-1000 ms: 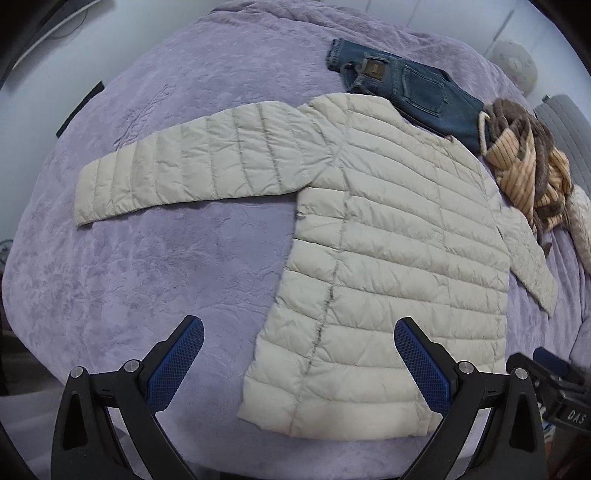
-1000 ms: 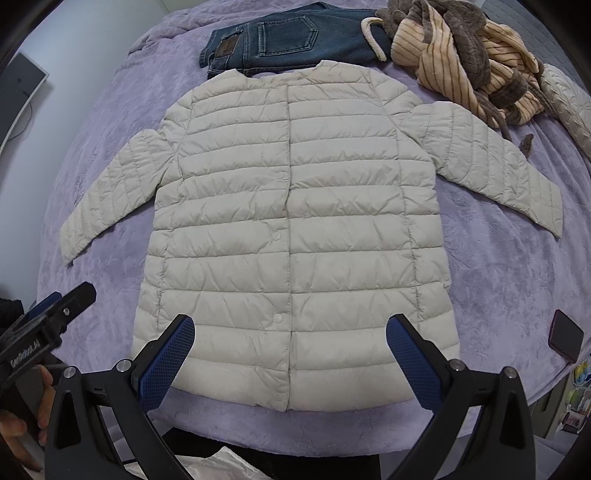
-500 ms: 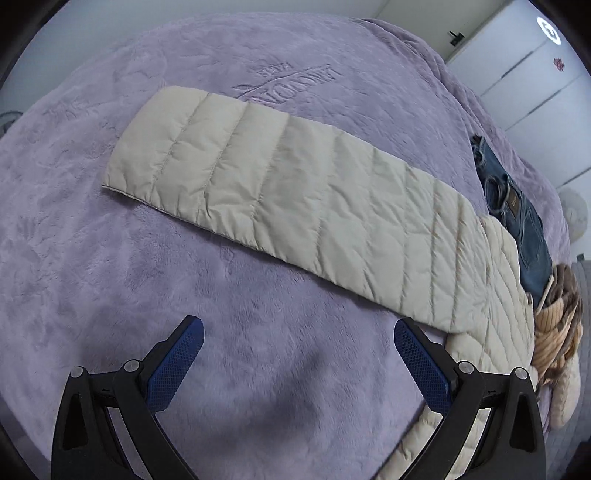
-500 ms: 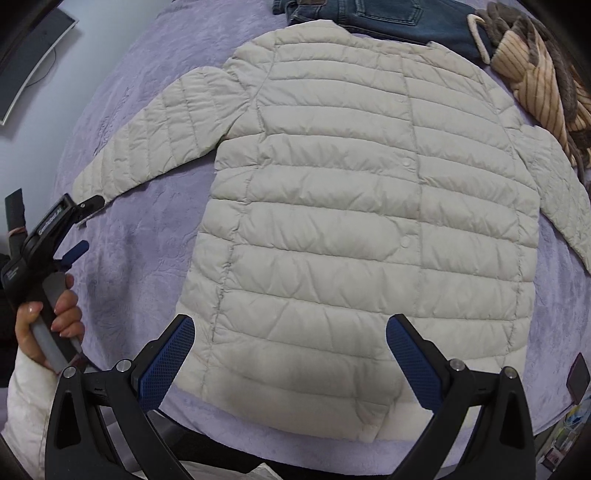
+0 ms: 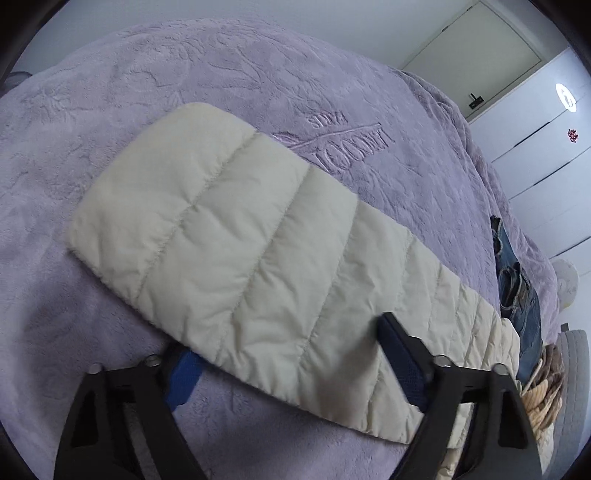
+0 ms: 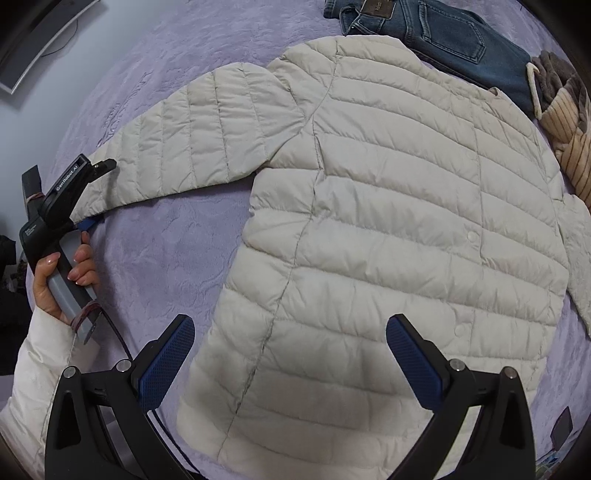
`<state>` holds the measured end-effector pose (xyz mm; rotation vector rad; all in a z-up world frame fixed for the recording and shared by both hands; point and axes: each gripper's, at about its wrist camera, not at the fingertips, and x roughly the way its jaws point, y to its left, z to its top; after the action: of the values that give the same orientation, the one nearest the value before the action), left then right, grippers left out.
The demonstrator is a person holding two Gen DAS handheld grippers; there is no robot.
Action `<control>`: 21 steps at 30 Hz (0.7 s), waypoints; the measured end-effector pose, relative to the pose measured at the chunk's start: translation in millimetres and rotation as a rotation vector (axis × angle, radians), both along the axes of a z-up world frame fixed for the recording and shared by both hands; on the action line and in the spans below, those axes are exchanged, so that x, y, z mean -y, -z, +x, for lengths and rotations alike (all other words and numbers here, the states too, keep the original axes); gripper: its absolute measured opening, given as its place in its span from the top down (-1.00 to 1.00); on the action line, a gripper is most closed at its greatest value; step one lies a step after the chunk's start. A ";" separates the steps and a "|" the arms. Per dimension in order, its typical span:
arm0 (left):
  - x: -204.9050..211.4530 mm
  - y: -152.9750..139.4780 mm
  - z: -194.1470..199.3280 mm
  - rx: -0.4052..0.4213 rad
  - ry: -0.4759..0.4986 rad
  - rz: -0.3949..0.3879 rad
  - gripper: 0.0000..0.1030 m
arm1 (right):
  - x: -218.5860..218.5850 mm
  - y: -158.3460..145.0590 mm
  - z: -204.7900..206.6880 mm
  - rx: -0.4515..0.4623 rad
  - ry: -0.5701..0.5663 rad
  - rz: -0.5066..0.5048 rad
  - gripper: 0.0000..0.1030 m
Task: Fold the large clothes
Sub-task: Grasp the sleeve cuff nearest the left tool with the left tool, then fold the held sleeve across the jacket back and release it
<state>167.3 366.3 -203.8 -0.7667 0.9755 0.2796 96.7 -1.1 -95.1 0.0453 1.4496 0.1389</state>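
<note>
A cream quilted puffer jacket [image 6: 388,229] lies spread flat, front up, on the purple blanket [image 6: 166,258]. Its left sleeve [image 5: 240,258] stretches out to the side. My left gripper [image 5: 288,362] is open around the sleeve near the cuff, one finger under the lower edge and the other on top; it also shows in the right wrist view [image 6: 92,195]. My right gripper [image 6: 291,362] is open and empty, above the jacket's lower left part.
Folded blue jeans [image 6: 436,33] lie beyond the jacket's collar. A striped brown and tan fleece garment [image 6: 565,110] is heaped at the right. White cupboard doors [image 5: 535,147] stand past the bed. A dark phone [image 6: 561,428] lies near the bed's right edge.
My left gripper has moved forward onto the sleeve and now straddles its end. My right gripper has come lower and closer to the jacket.
</note>
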 end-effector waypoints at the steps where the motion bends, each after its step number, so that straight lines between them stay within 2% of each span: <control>1: -2.7 -0.4 1.4 0.009 0.006 -0.003 -0.07 | -0.4 0.3 4.3 0.011 0.003 0.003 -1.00; 2: -4.8 -1.6 -0.9 0.031 0.023 -0.021 0.45 | -0.6 0.8 10.2 0.023 0.007 0.004 -1.00; 4: -7.1 -5.1 1.8 0.082 0.074 -0.077 0.83 | -0.8 1.0 21.0 0.053 0.010 0.004 -1.00; 14: 19.2 -93.4 7.5 0.329 0.253 -0.073 0.83 | -2.9 10.3 84.8 0.187 0.017 0.001 -0.97; 15: 25.8 -102.2 10.5 0.347 0.273 -0.064 0.83 | -3.6 12.3 91.6 0.202 0.021 0.009 -0.88; 17: 39.1 -117.9 14.0 0.378 0.314 -0.048 0.83 | -3.9 18.9 103.1 0.215 0.025 0.054 -0.37; 18: 46.0 -125.1 16.2 0.391 0.332 -0.043 0.83 | -5.3 25.9 109.6 0.203 0.026 0.084 0.03; 19: 52.8 -132.3 16.9 0.403 0.352 -0.042 0.83 | -6.3 34.6 115.8 0.184 0.034 0.112 0.25; 21: 69.3 -144.5 22.3 0.422 0.400 -0.037 0.83 | -7.8 50.7 123.0 0.161 0.053 0.157 0.37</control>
<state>189.5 297.0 -59.3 -0.6138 0.7116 -0.2423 219.7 6.7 -145.8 0.1959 1.2735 0.2081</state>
